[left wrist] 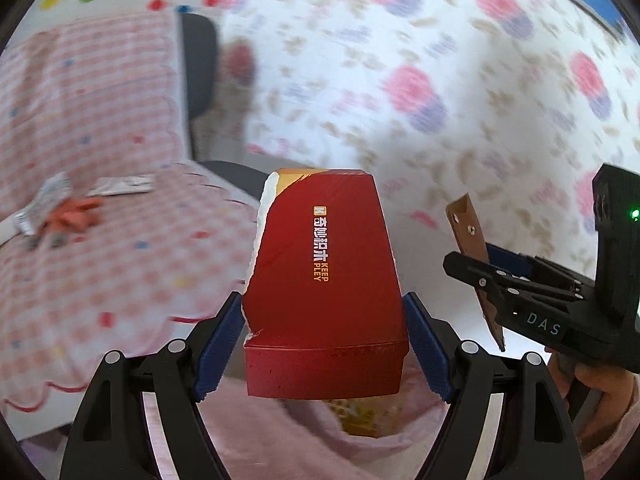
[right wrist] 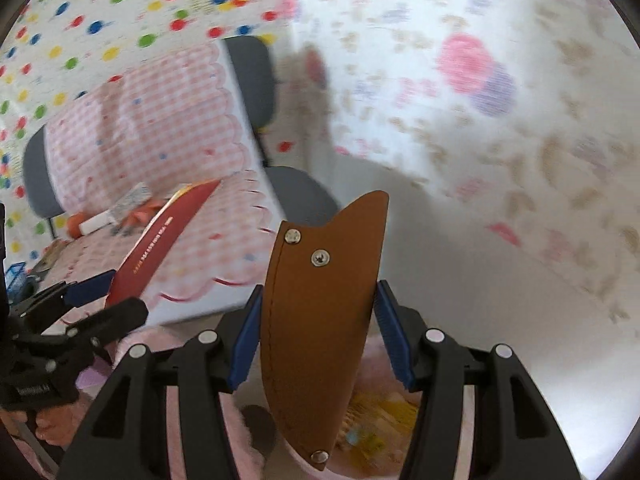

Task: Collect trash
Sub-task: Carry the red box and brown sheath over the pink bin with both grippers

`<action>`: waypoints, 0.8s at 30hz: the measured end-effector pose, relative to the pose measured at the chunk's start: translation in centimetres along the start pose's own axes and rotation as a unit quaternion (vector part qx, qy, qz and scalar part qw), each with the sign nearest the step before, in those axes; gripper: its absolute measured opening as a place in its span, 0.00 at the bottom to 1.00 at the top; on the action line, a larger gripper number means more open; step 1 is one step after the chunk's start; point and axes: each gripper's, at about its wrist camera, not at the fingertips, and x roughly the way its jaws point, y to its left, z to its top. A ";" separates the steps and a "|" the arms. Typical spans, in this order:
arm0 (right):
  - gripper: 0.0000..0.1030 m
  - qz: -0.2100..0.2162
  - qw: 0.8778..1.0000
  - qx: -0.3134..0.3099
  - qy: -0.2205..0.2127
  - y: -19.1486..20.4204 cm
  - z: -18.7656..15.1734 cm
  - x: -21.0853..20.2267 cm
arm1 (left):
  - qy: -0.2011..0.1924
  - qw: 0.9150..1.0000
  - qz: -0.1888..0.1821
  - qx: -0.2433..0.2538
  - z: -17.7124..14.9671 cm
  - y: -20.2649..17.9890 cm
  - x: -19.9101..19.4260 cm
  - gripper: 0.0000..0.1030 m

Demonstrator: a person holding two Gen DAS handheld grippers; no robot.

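Both pieces of trash in hand, above the pink bin

Our left gripper clamps the red box, light and crushable, by its sides; our right gripper grasps the stiff brown leather sheath at mid-length, over the bin.

Looks like a home room to me, lived-in and soft-furnished. I see a grey chair on the left draped with a pink checked quilted cover, and floral cloth with pink and purple blooms filling the far and right side. Far left hangs a white sheet with coloured dots. Small litter sits on the chair seat. Everything beyond is motion-blurred.
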 end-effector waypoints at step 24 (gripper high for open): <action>0.62 -0.018 0.996 0.071 0.050 -7.6 -3.7 3.5 | 0.084 0.996 -0.029 0.030 -2.2 -4.7 10.6 0.85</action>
